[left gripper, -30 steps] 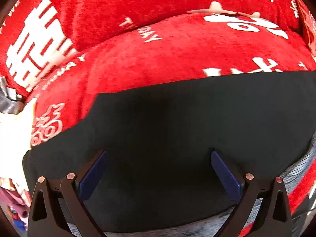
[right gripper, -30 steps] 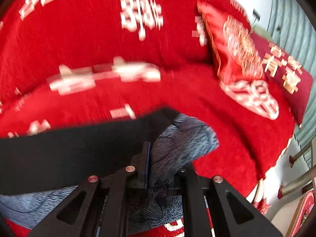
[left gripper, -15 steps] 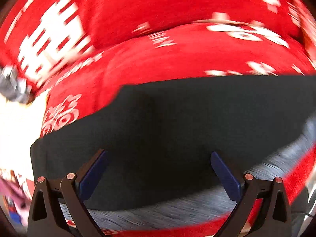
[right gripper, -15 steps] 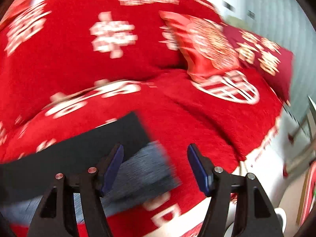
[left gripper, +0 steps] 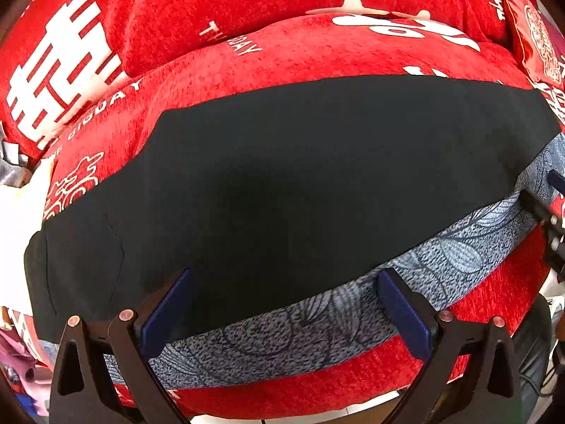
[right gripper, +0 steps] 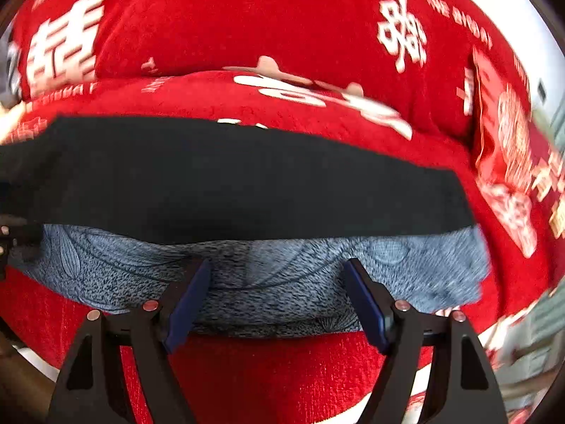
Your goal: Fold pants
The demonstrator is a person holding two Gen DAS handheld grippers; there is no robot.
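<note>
Two grippers, both spread wide, holding nothing; right gripper [right gripper: 275, 300] jaws have just been opening, only cloth below. Pants [left gripper: 317, 183] lie flat on red sofa cover [left gripper: 317, 46], long axis left-right, black over patterned grey. Left gripper [left gripper: 282, 311] hovers nearer waist end, right above leg end.

Even daylight fills both fisheye views. The left view is sharp, with a soft shadow darkening the black pants [left gripper: 282, 183]. The right view smears with motion blur. Edges bow strongly.
</note>
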